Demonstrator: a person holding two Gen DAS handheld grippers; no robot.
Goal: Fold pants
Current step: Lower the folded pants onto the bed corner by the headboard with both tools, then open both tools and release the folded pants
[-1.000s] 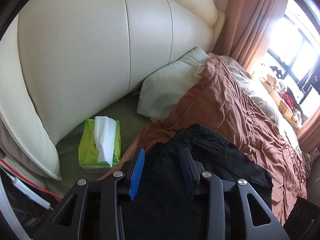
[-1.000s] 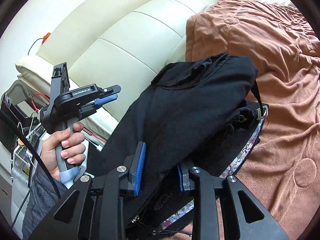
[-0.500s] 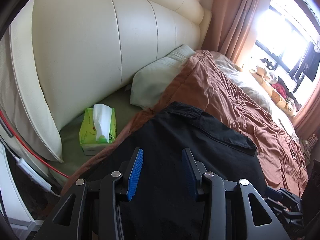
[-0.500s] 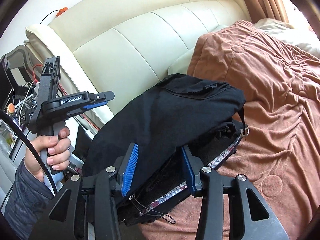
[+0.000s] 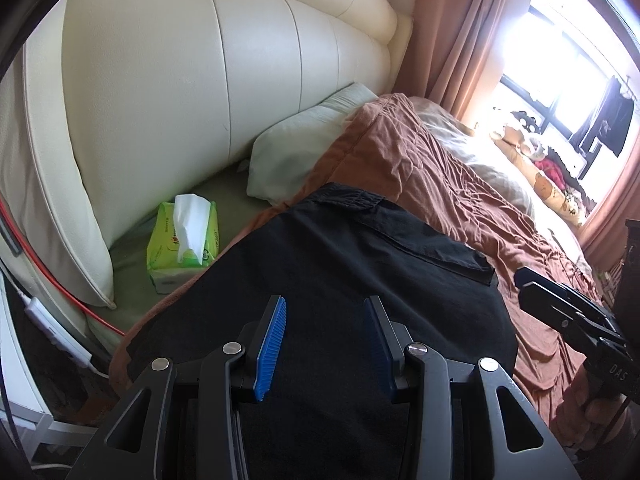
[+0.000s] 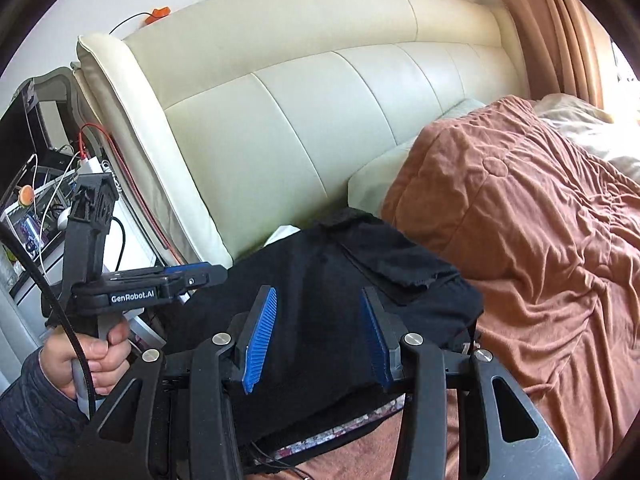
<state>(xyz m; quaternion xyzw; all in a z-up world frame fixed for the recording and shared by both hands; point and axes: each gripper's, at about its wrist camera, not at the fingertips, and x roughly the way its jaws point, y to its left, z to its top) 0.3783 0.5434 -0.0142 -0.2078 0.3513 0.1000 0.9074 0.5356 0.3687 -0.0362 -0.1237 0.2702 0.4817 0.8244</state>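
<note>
The black pants (image 5: 340, 264) lie folded in a flat stack on the brown blanket (image 5: 440, 184), a pocket flap on top at the far end. My left gripper (image 5: 325, 344) hovers open over their near part, with nothing pinched between its blue pads. In the right wrist view the same pants (image 6: 320, 280) lie below my right gripper (image 6: 316, 332), which is open and holds nothing. The left gripper (image 6: 216, 270) shows there side-on at the left, gripped by a hand. The right gripper (image 5: 524, 280) juts in at the right edge of the left wrist view.
A cream padded headboard (image 5: 200, 80) stands behind the bed. A green tissue pack (image 5: 182, 240) and a pale pillow (image 5: 304, 160) lie by it. A patterned strip (image 6: 340, 432) peeks from under the pants. A bedside shelf with cables (image 6: 40, 200) is at left.
My right gripper has let go of the pants' edge, opened and risen. The raised fold has dropped flat onto the stack. My left gripper has drawn back over the pants.
</note>
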